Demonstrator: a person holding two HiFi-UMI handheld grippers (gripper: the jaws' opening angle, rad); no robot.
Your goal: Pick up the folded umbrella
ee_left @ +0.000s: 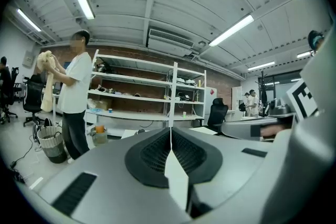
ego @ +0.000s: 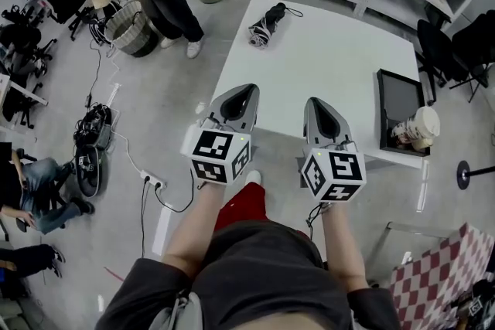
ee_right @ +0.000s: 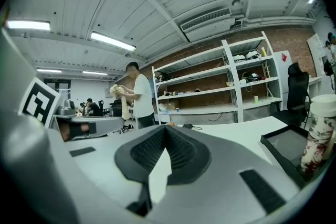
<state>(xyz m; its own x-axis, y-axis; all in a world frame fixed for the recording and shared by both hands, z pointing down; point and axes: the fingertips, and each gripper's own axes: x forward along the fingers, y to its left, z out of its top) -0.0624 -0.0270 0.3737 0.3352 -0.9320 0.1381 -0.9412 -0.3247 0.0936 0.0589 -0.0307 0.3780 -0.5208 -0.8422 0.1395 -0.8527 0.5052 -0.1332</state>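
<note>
Barely begun: the folded black fabric umbrella (ego: 267, 23) lies untouched at the far-left corner of the white counter (ego: 332, 50). The left gripper (ego: 244, 91) and right gripper (ego: 315, 104) hover over its near edge, jaws clenched on nothing.

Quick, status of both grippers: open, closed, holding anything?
Left hand-held gripper: closed, holding nothing.
Right hand-held gripper: closed, holding nothing.
</note>
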